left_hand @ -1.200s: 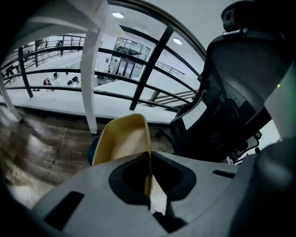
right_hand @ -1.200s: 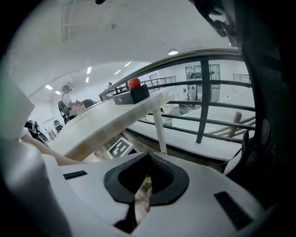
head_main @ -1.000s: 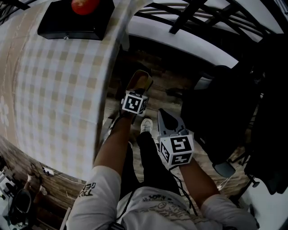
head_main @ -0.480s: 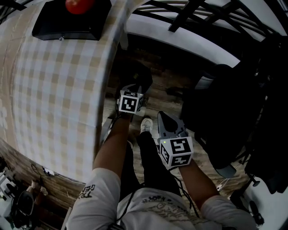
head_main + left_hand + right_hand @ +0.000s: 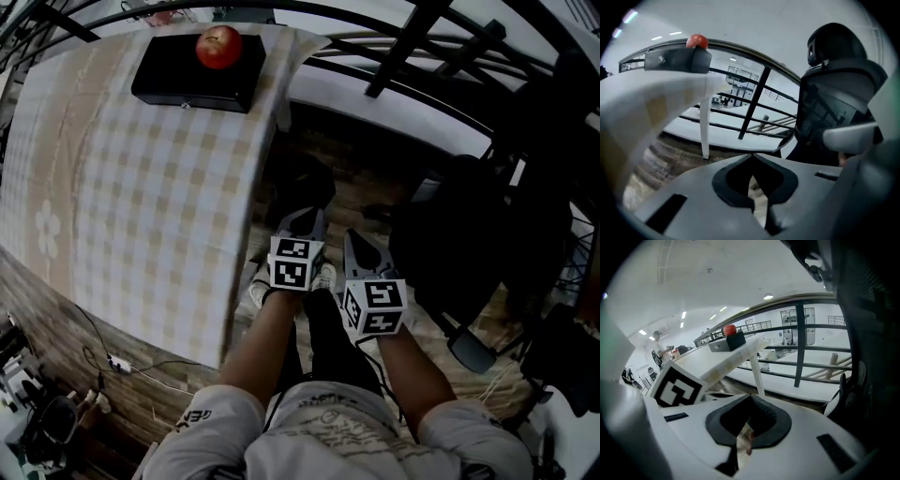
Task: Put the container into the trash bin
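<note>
My left gripper point(image 5: 302, 217) hangs beside the table edge, above a dark round bin point(image 5: 302, 180) on the floor. Its jaws are closing to a thin slit and nothing is between them point(image 5: 752, 180). The container shows in no view now. Just to the right, my right gripper point(image 5: 354, 239) also points down at the floor, jaws together and empty point(image 5: 743, 432). Both marker cubes face the head camera.
A table with a checked cloth point(image 5: 141, 187) fills the left, bearing a black box point(image 5: 197, 73) with a red apple point(image 5: 218, 47) on top. A black office chair point(image 5: 450, 244) stands close on the right. Dark railings point(image 5: 412, 47) run behind. My legs are below the grippers.
A second ago my left gripper held a brown container low over the bin; it has since risen, empty, with its jaws drawn together. The right gripper rose a little.
</note>
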The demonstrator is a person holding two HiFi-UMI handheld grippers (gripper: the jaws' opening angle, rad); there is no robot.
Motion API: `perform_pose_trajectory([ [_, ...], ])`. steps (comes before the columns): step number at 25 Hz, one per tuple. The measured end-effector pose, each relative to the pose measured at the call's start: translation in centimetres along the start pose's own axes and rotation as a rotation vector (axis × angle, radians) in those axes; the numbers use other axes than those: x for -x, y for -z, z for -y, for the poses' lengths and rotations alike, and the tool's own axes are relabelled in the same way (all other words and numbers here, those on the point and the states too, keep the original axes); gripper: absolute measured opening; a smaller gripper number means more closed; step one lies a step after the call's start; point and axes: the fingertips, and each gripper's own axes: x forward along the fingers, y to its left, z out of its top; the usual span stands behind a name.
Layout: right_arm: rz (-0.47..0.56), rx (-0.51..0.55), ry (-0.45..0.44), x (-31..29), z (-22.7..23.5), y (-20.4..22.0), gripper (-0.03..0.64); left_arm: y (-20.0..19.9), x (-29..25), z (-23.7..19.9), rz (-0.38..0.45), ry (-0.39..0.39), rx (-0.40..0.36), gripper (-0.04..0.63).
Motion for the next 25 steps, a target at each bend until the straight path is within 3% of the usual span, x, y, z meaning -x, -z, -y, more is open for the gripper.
perform_pose_trajectory([
  [5, 0.097, 0.013, -0.044, 3.4, -3.7, -4.9, -0.011, -5.4, 9.0, 2.3, 0.119, -0.026, -0.007, 0.006],
  [9, 0.171, 0.047, -0.081, 6.1, -6.1, -8.5, -0.011, -10.1, 15.9, 2.3, 0.231, -0.082, 0.031, 0.005],
  [14, 0.261, 0.072, -0.133, 9.9, -9.2, -12.9, -0.011, -15.3, 24.0, 3.7, 0.361, -0.091, -0.002, 0.006],
  [19, 0.384, 0.106, -0.193, 14.5, -13.2, -18.7, -0.011, -20.2, 31.0, 5.0, 0.481, -0.145, -0.118, 0.006],
  [25, 0.515, 0.166, -0.258, 19.0, -17.8, -25.0, -0.011, -25.1, 38.5, 5.2, 0.628, -0.21, -0.191, 0.006],
])
